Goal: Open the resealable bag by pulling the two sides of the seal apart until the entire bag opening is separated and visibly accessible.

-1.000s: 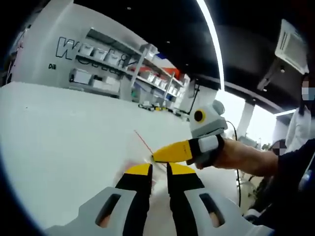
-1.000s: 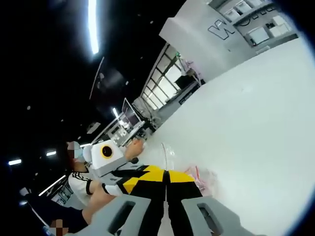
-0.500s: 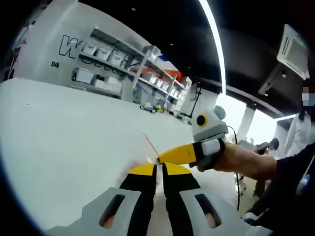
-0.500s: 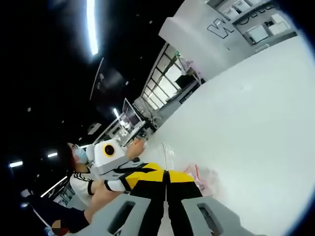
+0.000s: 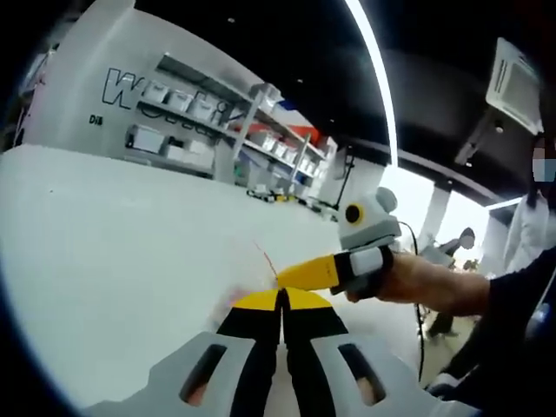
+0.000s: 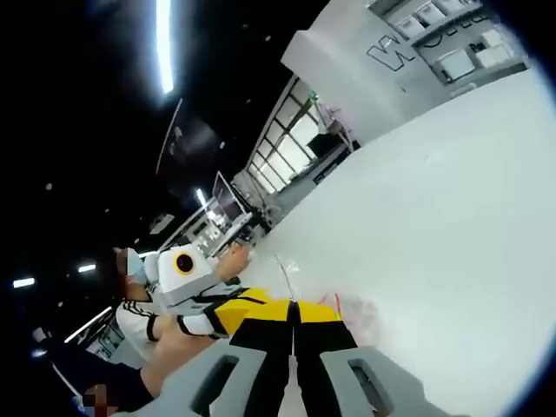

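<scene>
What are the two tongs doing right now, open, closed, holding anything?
Left tongs: closed on the clear resealable bag at its seal.
Right tongs: closed on the same bag's edge.

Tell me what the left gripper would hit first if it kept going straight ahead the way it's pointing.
Probably the right gripper, whose yellow tip lies just beyond the left gripper and its closed jaws, with the clear resealable bag between them. Depth is unclear; past them lies the white table.
</scene>
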{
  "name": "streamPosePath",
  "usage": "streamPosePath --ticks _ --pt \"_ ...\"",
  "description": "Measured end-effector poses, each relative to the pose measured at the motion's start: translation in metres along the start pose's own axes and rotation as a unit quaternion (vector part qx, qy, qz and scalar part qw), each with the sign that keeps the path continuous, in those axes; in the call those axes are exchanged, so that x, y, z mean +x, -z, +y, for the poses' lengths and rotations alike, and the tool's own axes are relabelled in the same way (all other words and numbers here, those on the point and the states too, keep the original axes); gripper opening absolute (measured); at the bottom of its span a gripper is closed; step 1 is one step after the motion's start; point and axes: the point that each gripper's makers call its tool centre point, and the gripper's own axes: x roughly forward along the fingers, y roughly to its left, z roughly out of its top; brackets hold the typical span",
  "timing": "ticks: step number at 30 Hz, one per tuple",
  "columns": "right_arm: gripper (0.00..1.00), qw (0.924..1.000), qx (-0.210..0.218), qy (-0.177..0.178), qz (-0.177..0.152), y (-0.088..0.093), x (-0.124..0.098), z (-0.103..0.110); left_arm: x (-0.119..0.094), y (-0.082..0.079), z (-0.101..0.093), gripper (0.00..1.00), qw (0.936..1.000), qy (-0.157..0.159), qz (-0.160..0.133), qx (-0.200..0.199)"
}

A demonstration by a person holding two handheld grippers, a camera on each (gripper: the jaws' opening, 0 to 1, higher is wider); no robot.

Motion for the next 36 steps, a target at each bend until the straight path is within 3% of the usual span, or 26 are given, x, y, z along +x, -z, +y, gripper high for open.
streamPosePath --ticks 36 --pt "0.0 0.9983 0.009 0.037 -0.044 -0.023 -0.026 -0.024 -0.007 -0.007 0.006 0.0 0.9999 -0.009 -0.005 0.007"
